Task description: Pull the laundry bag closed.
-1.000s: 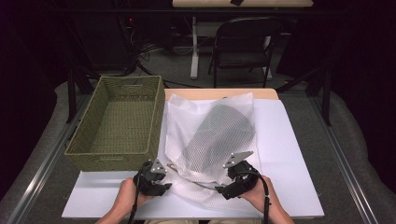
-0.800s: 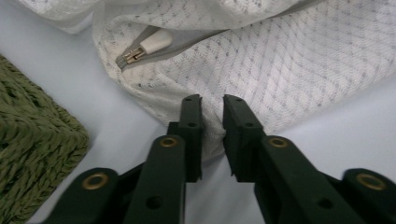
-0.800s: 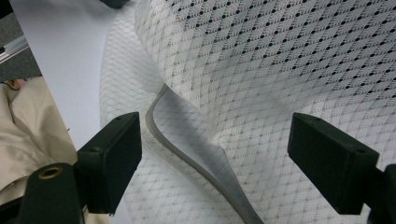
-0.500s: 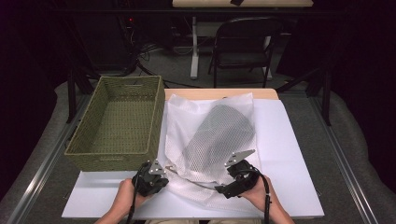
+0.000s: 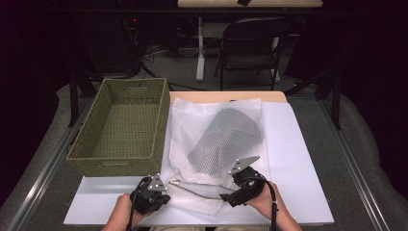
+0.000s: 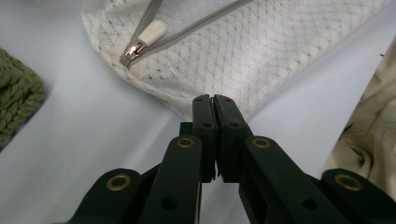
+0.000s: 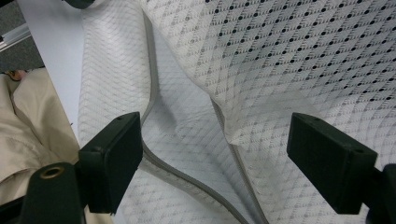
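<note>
White mesh laundry bag (image 5: 216, 144) beside the basket (image 5: 120, 125): soft, light, limp.
Left gripper (image 6: 215, 105) is clamped on its hem, jaws having just closed; right gripper (image 7: 215, 154) is held wide, empty, over the zipper (image 7: 154, 93) opening.

Your left gripper (image 5: 159, 188): jaws pressed together, nothing between them, having just been closing.
Your right gripper (image 5: 239, 186): jaws spread wide, angled downward.
Your hands: low, near edge.

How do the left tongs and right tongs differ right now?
The left tongs are shut at the mesh bag's near edge; the right tongs stand wide open over its gaping zipper opening. The left tongs sit beside the zipper pull; the right tongs sit farther along. Both are black.
</note>
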`<action>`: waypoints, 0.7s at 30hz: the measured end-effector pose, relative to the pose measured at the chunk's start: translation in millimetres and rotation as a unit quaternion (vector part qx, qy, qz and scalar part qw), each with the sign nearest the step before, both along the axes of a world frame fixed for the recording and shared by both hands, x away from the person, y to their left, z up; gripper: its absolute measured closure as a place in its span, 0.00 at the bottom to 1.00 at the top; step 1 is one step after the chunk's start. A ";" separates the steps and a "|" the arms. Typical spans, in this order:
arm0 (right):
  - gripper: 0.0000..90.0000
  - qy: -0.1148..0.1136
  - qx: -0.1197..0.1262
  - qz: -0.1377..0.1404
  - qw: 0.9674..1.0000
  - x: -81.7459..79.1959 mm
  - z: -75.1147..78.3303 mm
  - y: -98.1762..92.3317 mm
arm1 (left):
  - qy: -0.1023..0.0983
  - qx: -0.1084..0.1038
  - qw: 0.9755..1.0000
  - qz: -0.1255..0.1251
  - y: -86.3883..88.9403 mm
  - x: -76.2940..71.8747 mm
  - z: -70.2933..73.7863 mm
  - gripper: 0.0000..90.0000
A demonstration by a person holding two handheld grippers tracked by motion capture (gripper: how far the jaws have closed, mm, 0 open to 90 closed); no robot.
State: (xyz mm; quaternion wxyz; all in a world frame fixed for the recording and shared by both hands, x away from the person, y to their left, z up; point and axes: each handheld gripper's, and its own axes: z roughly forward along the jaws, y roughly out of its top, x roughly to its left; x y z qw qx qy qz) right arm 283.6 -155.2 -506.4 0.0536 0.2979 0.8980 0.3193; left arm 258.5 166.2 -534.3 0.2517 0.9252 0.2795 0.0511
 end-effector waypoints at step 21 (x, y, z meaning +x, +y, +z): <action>0.58 -0.059 -0.038 -0.031 0.997 -0.2 -2.2 13.1 | -0.090 -0.025 0.995 0.038 -9.7 2.0 18.3 0.51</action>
